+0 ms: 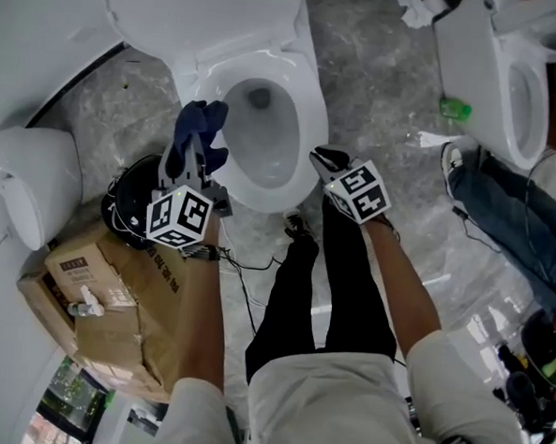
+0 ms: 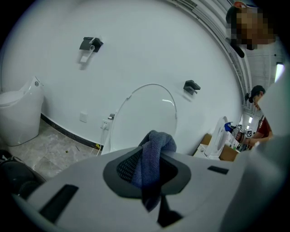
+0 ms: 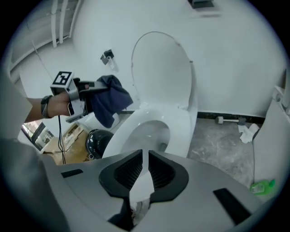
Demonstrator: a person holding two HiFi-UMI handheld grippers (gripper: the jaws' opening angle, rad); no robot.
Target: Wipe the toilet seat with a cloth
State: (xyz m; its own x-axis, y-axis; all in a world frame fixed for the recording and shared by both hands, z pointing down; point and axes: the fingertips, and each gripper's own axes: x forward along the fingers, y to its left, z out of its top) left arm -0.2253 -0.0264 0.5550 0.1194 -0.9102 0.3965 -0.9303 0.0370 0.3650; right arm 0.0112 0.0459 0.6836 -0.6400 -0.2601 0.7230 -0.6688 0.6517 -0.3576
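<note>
Shorts (image 1: 342, 399) lie nearest in the head view; beyond, the left gripper (image 1: 195, 160) holds the blue cloth (image 1: 195, 122) near the toilet seat (image 1: 308, 115) (lid (image 1: 207, 6) up), not touching; left gripper view: jaws clamped on cloth; right gripper view: the right gripper (image 3: 144, 156) seemingly pinches a white strip (image 3: 138, 190); I judge wiping unstarted; next, press cloth onto seat.

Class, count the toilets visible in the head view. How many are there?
3 toilets: the centre toilet; the upper-right toilet; the left-edge toilet. Others may lie out of frame.
</note>
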